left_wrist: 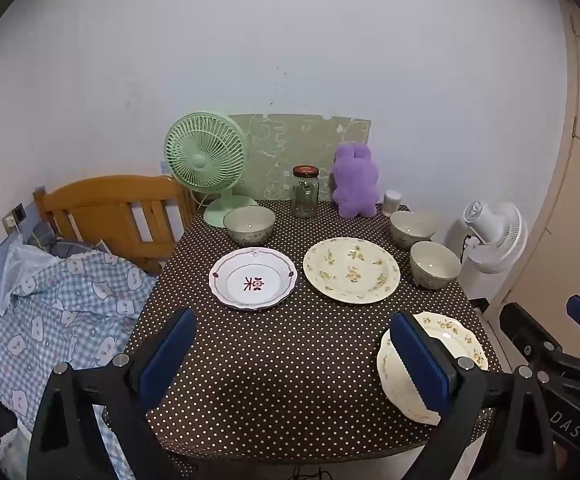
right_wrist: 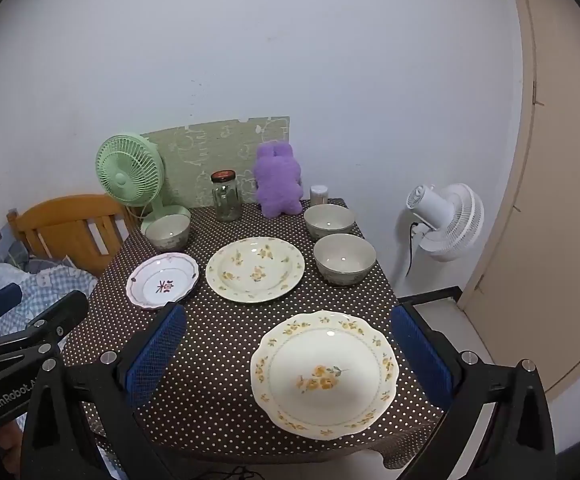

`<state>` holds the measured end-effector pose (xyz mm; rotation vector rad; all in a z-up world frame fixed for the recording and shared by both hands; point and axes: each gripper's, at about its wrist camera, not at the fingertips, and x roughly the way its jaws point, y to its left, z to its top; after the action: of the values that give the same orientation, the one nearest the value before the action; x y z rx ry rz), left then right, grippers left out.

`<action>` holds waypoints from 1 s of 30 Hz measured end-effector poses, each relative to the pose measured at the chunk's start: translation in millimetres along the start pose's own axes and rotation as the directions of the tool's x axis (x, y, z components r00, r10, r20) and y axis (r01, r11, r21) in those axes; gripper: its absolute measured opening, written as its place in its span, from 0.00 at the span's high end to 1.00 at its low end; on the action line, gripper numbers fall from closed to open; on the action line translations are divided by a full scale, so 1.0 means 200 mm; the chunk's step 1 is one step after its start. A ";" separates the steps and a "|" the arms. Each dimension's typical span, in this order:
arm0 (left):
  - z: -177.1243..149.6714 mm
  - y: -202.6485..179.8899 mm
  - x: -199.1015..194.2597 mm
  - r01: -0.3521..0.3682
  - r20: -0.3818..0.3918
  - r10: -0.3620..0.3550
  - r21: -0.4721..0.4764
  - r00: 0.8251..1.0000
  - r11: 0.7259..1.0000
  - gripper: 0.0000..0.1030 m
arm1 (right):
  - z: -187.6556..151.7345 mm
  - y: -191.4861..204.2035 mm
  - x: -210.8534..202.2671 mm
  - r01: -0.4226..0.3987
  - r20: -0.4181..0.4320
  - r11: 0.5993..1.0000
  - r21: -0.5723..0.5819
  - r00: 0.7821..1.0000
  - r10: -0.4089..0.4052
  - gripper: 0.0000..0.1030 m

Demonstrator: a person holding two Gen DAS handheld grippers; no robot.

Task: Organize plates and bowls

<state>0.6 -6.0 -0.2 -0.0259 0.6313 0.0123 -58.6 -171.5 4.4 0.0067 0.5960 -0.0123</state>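
Three plates lie on the dotted tablecloth: a white plate with a red motif point(left_wrist: 253, 278) point(right_wrist: 163, 280) at left, a large yellow-flowered plate point(left_wrist: 351, 269) point(right_wrist: 255, 269) in the middle, and a scalloped yellow-flowered plate point(right_wrist: 324, 374) point(left_wrist: 462, 344) at the near right. Three bowls stand there: one by the green fan point(left_wrist: 249, 224) point(right_wrist: 168, 232) and two at the right, far point(left_wrist: 412, 229) point(right_wrist: 329, 221) and near point(left_wrist: 435, 265) point(right_wrist: 345, 259). My left gripper point(left_wrist: 296, 360) is open and empty over the near table. My right gripper point(right_wrist: 294, 354) is open, straddling the scalloped plate from above.
At the table's back stand a green fan point(left_wrist: 206, 160), a glass jar point(left_wrist: 305, 192), a purple plush toy point(left_wrist: 355, 184) and a small white container point(left_wrist: 392, 202). A bed with a wooden headboard point(left_wrist: 110, 212) is at left. A white fan point(right_wrist: 446, 220) and a door point(right_wrist: 562, 200) are at right.
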 end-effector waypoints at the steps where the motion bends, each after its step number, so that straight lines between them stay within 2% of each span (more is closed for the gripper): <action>1: 0.00 -0.01 0.00 -0.002 0.001 0.002 0.001 1.000 1.000 0.05 | 0.00 -0.01 0.00 0.000 0.000 1.000 0.000 1.000 0.000 0.00; 13: 0.00 -0.02 -0.04 0.002 0.007 -0.002 0.013 1.000 1.000 0.05 | 0.01 -0.06 -0.01 -0.005 -0.013 1.000 0.009 1.000 0.005 0.00; 22: 0.02 0.02 -0.04 -0.003 -0.005 0.003 0.006 1.000 1.000 0.05 | 0.00 -0.03 -0.03 -0.017 0.005 1.000 0.001 1.000 0.017 0.00; 30: 0.01 0.02 -0.05 -0.004 0.017 0.004 0.002 1.000 1.000 0.05 | -0.01 -0.02 -0.03 -0.011 0.013 1.000 -0.010 1.000 0.011 0.00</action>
<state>-5.8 -1.7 7.5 -0.0222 0.6145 0.0162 -63.9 -175.6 6.6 0.0001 0.5828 0.0013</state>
